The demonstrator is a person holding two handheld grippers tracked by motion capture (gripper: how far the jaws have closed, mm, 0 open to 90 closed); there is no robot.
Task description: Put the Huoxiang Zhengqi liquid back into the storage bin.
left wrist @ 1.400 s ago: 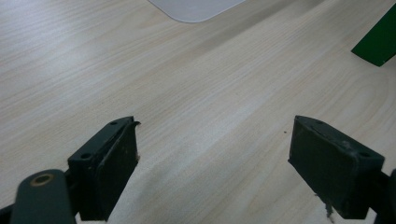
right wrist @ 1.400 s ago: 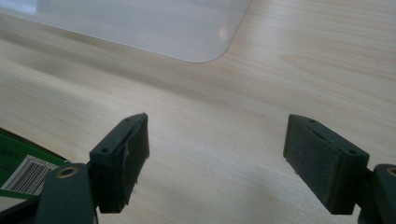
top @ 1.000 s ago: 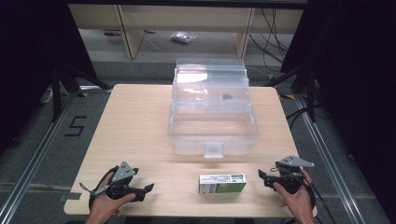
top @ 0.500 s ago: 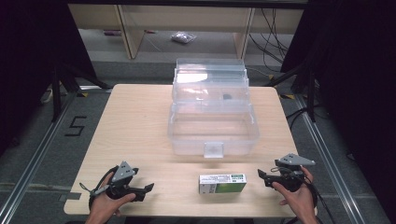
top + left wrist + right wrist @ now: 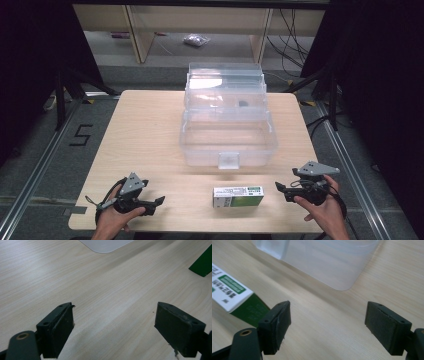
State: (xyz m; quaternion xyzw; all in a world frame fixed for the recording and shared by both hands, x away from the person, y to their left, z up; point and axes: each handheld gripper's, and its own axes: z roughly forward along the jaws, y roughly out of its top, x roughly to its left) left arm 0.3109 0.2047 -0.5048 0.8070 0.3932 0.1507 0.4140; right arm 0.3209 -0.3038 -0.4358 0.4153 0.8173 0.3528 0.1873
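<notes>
Wooden table: seen bare at the near edge, both hands resting low on it.
Left gripper: held near the front left corner, jaws spread wide, nothing between them.
Right gripper: jaws wide but just narrowing a little, nothing between them (pads clear of the carton).
Green-and-white carton: lain flat near the front edge, between the grippers, closer to the right one.
Advice: the carton's short end was judged best approached level, jaws squared across it before closing.
Clear plastic box: stood open farther back, mid-table.
</notes>
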